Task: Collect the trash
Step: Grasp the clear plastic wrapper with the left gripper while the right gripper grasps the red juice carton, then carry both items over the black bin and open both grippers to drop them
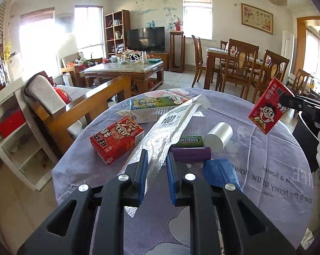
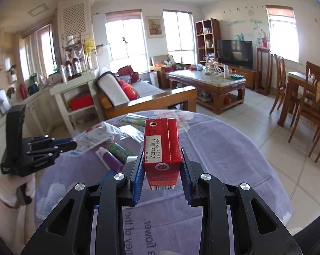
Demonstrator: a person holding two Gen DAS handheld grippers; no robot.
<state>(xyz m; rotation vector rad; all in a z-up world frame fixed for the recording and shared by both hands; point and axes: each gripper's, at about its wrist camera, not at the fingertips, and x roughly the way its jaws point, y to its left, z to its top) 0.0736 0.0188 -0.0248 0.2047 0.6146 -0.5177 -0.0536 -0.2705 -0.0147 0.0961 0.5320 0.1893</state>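
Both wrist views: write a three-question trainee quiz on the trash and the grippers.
1. True or false: the right gripper holds a red milk carton off the table.
2. What sits between the left gripper's fingers? A) green gum pack B) clear plastic wrapper C) purple tube
3. Fill in: the second red carton lies on the ____ tablecloth.

Key: 1 true; 2 B, the clear plastic wrapper; 3 purple.

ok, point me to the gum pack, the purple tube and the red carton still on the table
gum pack (image 1: pixel 186 139), left wrist view, green label face.
purple tube (image 1: pixel 191 154), left wrist view, mid-body.
red carton (image 1: pixel 117 138), left wrist view, printed top face.
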